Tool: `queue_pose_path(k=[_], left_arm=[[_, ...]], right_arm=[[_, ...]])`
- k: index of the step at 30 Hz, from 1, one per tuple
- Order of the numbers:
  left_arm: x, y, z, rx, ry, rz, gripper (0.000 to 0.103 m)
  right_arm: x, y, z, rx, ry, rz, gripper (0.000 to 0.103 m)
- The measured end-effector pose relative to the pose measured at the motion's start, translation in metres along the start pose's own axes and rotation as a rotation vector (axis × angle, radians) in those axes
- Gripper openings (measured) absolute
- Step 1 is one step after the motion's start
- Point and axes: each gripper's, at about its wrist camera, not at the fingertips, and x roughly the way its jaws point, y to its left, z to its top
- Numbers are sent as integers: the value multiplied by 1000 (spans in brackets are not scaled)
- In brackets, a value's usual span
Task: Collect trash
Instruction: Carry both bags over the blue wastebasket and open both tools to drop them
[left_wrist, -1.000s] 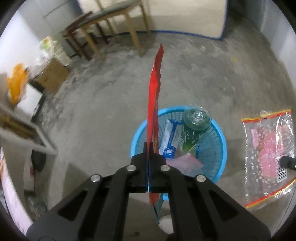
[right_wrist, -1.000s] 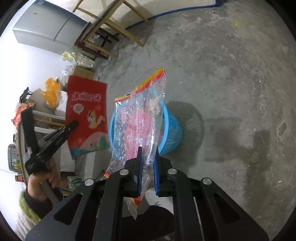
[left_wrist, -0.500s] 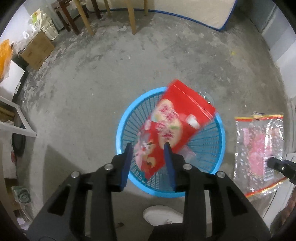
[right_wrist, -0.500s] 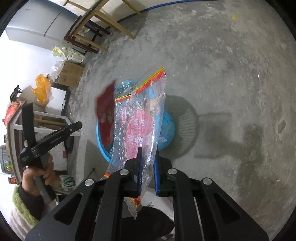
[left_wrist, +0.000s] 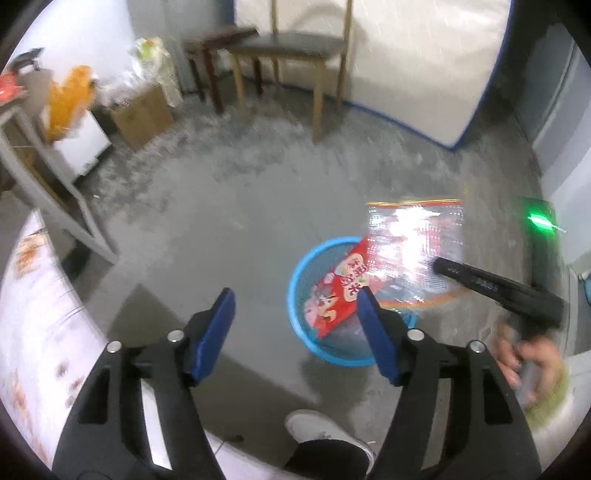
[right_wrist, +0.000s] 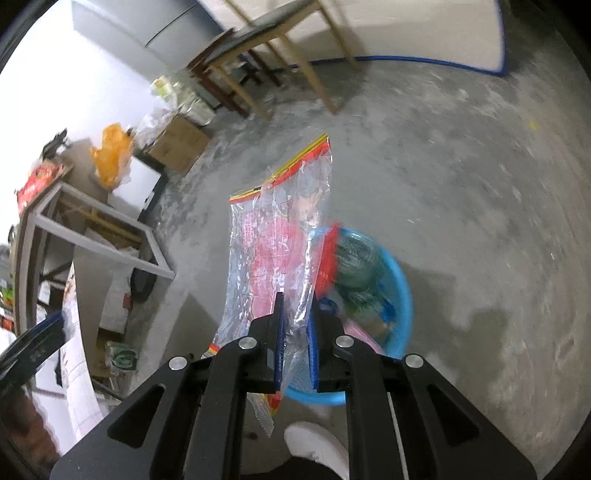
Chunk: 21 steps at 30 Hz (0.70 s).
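A blue mesh basket (left_wrist: 301, 295) (right_wrist: 404, 291) stands on the concrete floor with a red snack bag (left_wrist: 338, 290) (right_wrist: 327, 258) lying in it over a green can (right_wrist: 354, 254) and other trash. My left gripper (left_wrist: 295, 314) hangs above the floor left of the basket, its jaws opening with nothing between them. My right gripper (right_wrist: 295, 325) is shut on a clear plastic bag with red and yellow edging (right_wrist: 280, 236) (left_wrist: 415, 243), held upright over the basket's left rim. A hand (left_wrist: 524, 354) grips the right tool.
A wooden chair (left_wrist: 291, 51) and a dark stool (left_wrist: 214, 44) stand at the back by a white panel with a blue edge (left_wrist: 424, 66). A cardboard box (left_wrist: 142, 110), an orange bag (left_wrist: 68, 99) and a grey metal frame (right_wrist: 103, 236) line the left. A white shoe (left_wrist: 321, 424) is below.
The left gripper's jaws have spread apart and let the red bag drop into the basket, then the gripper rose and swung left. The right gripper has carried the clear bag over toward the basket.
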Motion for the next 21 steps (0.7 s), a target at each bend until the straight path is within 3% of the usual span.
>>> queue_pose_path(k=[4, 8, 10, 11, 13, 15, 21], left_arm=[[-54, 15, -31, -53, -52, -19, 70], [-88, 29, -70, -111, -86, -16, 71], [-97, 35, -85, -128, -87, -14, 71], [-102, 39, -93, -135, -86, -14, 71], [-108, 45, -104, -140, -89, -2, 71], [-112, 51, -112, -141, -95, 16, 71], [-123, 60, -127, -170, -117, 3, 71]], right_arm=[[60, 30, 10, -92, 67, -96, 11], [132, 35, 5, -155, 237, -243, 11], [148, 33, 0, -171, 298, -279, 15], [149, 34, -1, -170, 305, -284, 19], [141, 35, 0, -166, 282, -280, 43], [127, 40, 4, -167, 230, -271, 51], [103, 52, 12, -202, 157, -282, 51]])
